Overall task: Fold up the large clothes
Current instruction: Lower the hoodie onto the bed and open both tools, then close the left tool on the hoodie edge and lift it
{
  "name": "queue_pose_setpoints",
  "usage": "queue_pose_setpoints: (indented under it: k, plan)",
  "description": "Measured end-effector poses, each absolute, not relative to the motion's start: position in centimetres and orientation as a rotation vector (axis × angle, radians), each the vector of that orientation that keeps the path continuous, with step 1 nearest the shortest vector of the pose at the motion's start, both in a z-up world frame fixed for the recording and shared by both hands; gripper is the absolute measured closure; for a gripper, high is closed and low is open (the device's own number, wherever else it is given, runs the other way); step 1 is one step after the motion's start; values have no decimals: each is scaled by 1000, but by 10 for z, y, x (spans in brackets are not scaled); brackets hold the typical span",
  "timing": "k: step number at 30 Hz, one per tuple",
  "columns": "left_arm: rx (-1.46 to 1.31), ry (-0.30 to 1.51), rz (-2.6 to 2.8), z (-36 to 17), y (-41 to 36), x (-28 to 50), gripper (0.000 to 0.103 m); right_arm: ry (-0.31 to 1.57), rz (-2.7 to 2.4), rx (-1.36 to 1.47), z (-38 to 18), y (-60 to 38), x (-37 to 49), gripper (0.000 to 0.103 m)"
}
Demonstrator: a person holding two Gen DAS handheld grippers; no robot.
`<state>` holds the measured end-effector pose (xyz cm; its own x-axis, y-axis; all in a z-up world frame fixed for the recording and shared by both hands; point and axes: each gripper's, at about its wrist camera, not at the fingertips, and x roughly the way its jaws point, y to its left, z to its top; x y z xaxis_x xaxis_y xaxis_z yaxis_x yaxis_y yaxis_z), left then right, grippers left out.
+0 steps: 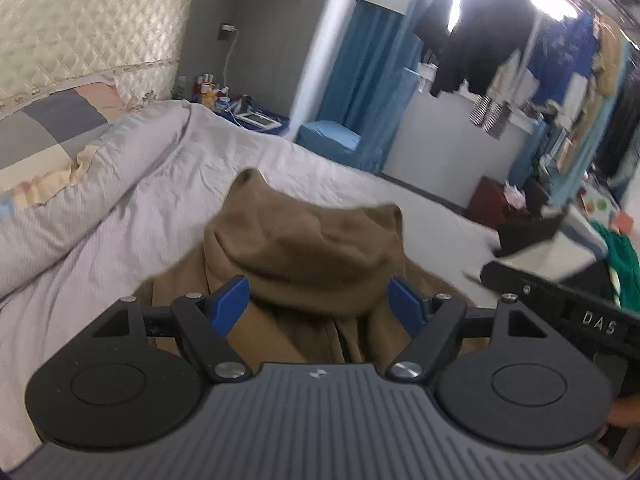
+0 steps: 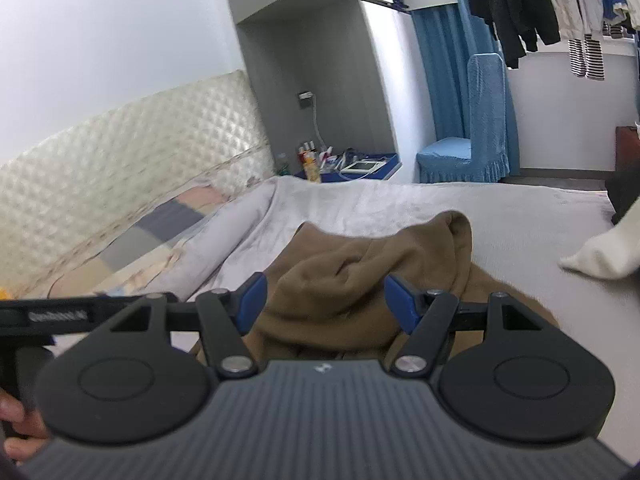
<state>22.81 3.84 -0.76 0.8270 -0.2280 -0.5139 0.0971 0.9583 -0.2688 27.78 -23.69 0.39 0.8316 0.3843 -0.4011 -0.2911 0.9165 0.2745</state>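
Note:
A brown hooded garment (image 1: 304,240) lies bunched on the pale grey bed sheet (image 1: 168,184), hood end rising toward the far side. My left gripper (image 1: 318,304) hovers over its near part, blue pads wide apart and pressing on nothing. In the right wrist view the same brown garment (image 2: 360,272) shows beyond my right gripper (image 2: 326,302), whose jaws also stand apart and off the cloth. The two grippers are side by side: the right one's black bar (image 1: 560,304) shows at the left view's right edge.
A rolled duvet (image 1: 100,184) and patchwork pillow (image 1: 52,128) lie along the quilted headboard (image 2: 120,168). A black and white garment (image 2: 608,252) sits on the bed's right. Beyond are a cluttered nightstand (image 2: 352,166), a blue-covered chair (image 2: 472,144) and hanging clothes (image 1: 492,32).

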Motion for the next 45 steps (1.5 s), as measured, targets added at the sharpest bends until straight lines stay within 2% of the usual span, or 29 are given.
queue_pose_setpoints:
  k: [8,12,23,26,37,39,41,42,44,45]
  plan:
    - [-205,523,-192,-32,19,172,22,516,399,225,-16,-237,233,34]
    - [-283,494,-214,-50,16,161,22,562,395,232,-36,-240,229,34]
    - [-327,521,-230,-98,17,158,24,669,331,312,-76,-255,239,34]
    - [-347,530,-252,-106,18,162,30,695,322,316,-84,-254,246,34]
    - [-291,611,-203,-139,-14,175,29,724,289,320,-98,-251,260,35]
    - [-255,606,-183,-139,-19,175,35,725,285,318,-99,-250,261,36]
    - [-227,607,-146,-140,-20,174,56,724,282,316,-98,-250,261,36]
    - [-231,613,-126,-140,-18,175,61,724,280,315,-98,-249,261,36]
    - [-244,626,-96,-138,-12,175,79,723,277,309,-98,-249,261,37]
    - [-242,623,-81,-136,-9,174,81,723,274,304,-97,-249,260,37]
